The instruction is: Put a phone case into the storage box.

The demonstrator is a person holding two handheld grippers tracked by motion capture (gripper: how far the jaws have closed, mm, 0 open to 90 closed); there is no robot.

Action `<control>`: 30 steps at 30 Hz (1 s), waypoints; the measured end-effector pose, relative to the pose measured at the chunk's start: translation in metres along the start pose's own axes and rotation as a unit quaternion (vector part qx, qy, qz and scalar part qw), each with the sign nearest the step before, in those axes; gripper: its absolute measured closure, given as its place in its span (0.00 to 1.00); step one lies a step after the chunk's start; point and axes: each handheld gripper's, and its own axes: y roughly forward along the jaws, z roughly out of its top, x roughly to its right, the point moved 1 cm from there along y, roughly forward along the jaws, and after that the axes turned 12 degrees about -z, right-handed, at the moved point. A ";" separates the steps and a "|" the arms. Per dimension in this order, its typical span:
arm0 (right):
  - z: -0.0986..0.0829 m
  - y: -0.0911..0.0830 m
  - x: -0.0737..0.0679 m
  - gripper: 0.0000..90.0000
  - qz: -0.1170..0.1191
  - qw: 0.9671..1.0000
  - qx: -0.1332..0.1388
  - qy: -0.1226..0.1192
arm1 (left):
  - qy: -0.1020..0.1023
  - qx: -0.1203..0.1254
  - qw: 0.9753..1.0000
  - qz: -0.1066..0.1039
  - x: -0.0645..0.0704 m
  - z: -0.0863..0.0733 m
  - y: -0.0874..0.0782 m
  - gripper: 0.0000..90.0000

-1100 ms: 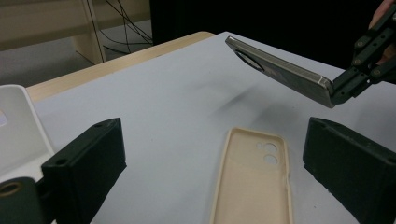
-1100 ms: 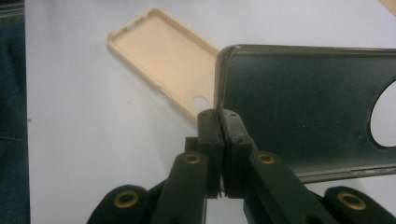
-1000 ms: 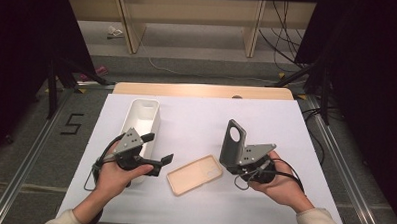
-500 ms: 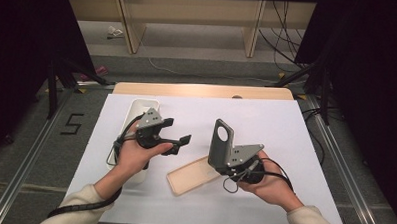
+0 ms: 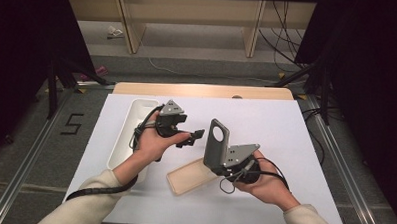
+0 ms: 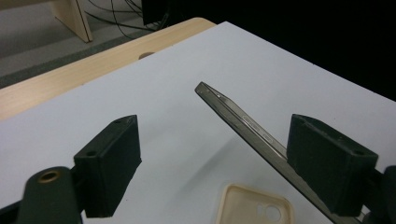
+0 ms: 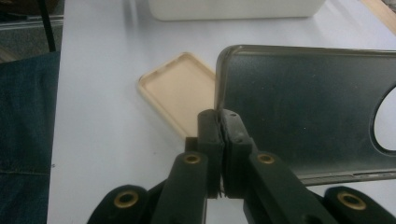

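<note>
Nearest the person, the right gripper (image 5: 220,162) is raised above the table (image 5: 285,145) with its jaws clamped on the edge of a grey phone case (image 5: 216,142). That case stands tilted up off the table, its round camera hole at the top. In the right gripper view the jaws (image 7: 219,154) pinch the case's (image 7: 303,107) lower corner, and the inside of the case faces the camera.

Under and just left of the right gripper lies a beige case (image 5: 190,176), flat on the table with its open side up — it is touched by neither gripper. The right gripper view shows it (image 7: 180,91) beyond the jaws; the left gripper view shows its (image 6: 254,205) camera end low in the frame.

Farther off, the left gripper (image 5: 195,137) is held in the air, pointing toward the grey case. Its jaws are wide apart and grip nothing. In the left gripper view the grey case (image 6: 238,121) is seen edge-on, running between the two jaws (image 6: 229,168) close by the right-hand one — whether it touches that jaw I cannot tell.

Beyond the left hand (image 5: 153,143), a long white tray (image 5: 123,139) lies along the left side of the table.
</note>
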 end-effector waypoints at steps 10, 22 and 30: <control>0.007 0.005 -0.003 0.98 0.009 1.000 0.004 -0.012 | -0.028 -0.024 0.999 0.001 -0.012 0.011 0.022 0.24; 0.010 0.005 -0.005 0.98 0.008 1.000 0.007 -0.017 | -0.067 -0.064 0.996 0.004 -0.025 0.021 0.043 0.35; 0.011 0.005 -0.006 0.98 0.007 1.000 0.006 -0.021 | -0.089 -0.082 0.993 0.004 -0.030 0.024 0.050 0.46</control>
